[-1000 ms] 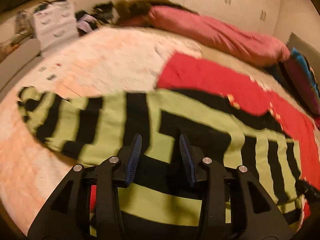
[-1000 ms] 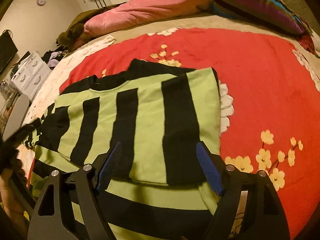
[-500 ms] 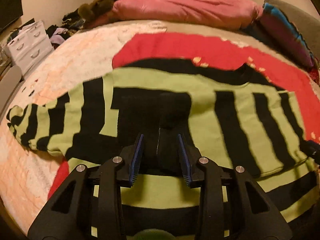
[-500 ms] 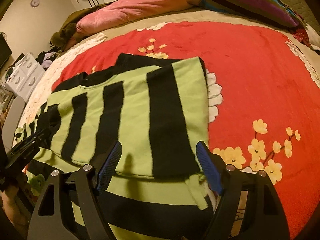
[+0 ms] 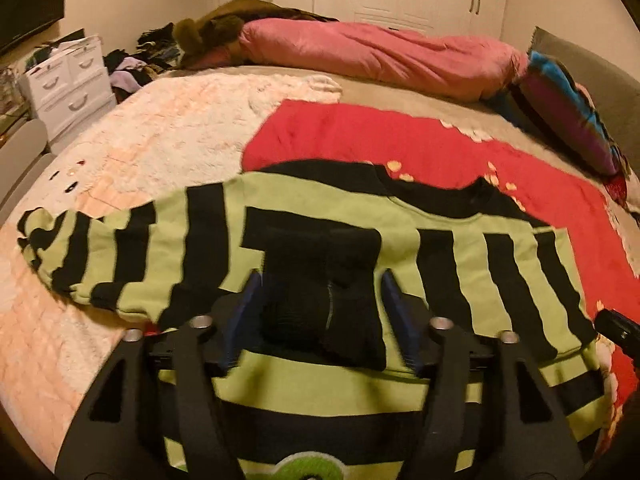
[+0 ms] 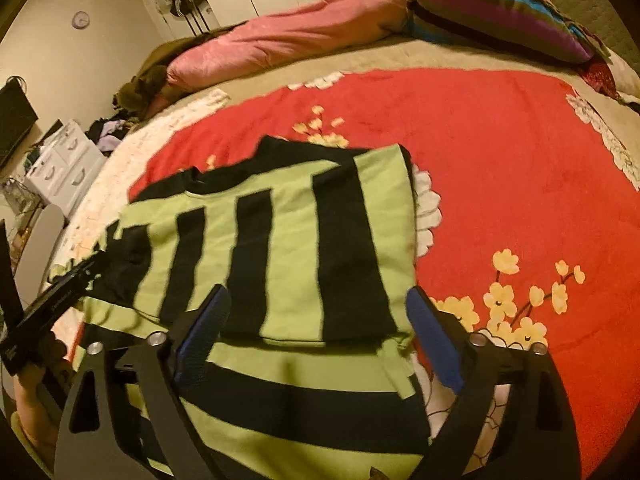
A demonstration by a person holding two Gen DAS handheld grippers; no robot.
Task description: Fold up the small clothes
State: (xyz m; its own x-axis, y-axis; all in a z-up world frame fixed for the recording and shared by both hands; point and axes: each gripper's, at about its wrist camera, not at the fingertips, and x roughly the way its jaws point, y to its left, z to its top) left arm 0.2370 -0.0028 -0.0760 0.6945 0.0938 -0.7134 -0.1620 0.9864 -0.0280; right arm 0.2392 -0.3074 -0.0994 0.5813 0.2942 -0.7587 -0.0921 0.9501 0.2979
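Observation:
A green and black striped sweater (image 5: pixel 304 248) lies flat on the bed, also in the right wrist view (image 6: pixel 288 248). Its right sleeve is folded across the body; its left sleeve (image 5: pixel 92 252) stretches out to the left onto the white fluffy blanket. My left gripper (image 5: pixel 320 300) is open just above the sweater's middle, with a black sleeve cuff (image 5: pixel 324 280) lying between its fingers. My right gripper (image 6: pixel 316 320) is open and empty above the sweater's lower right part. The left gripper shows at the left edge of the right wrist view (image 6: pixel 60 296).
A red flowered blanket (image 6: pixel 500 168) covers the bed's right half, a white fluffy blanket (image 5: pixel 172 136) the left. A pink duvet (image 5: pixel 380 56) and a striped pillow (image 6: pixel 492 12) lie at the back. White drawers (image 5: pixel 68 80) stand beside the bed.
The left gripper has opened wider and let the black cuff lie on the sweater's body. The right gripper stays open and has shifted slightly over the sweater.

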